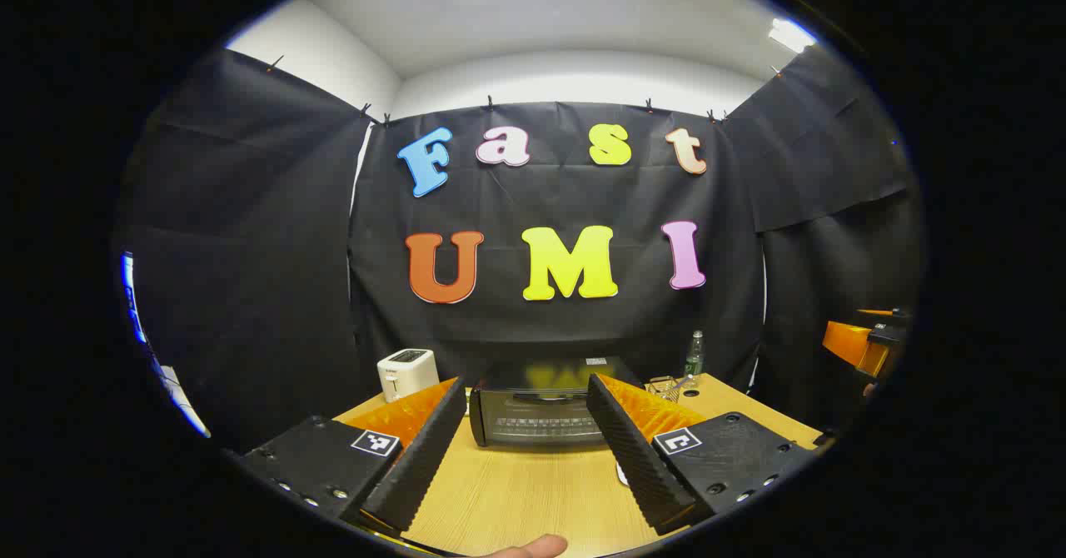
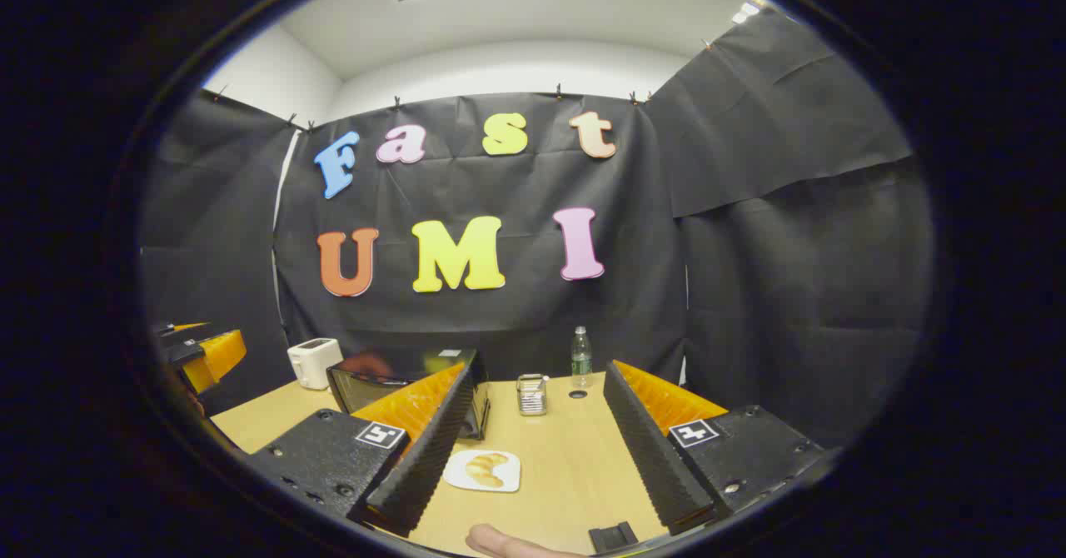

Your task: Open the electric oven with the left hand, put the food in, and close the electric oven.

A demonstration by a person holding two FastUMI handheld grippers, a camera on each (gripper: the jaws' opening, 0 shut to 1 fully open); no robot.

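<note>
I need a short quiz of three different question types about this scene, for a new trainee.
1. True or false: the black electric oven has its door closed.
2. What lies on the small white plate? A) croissant B) apple C) sandwich
3. Fill in: the left gripper and right gripper are both ____.

Key
1. True.
2. A, a golden croissant.
3. Open, holding nothing.
</note>
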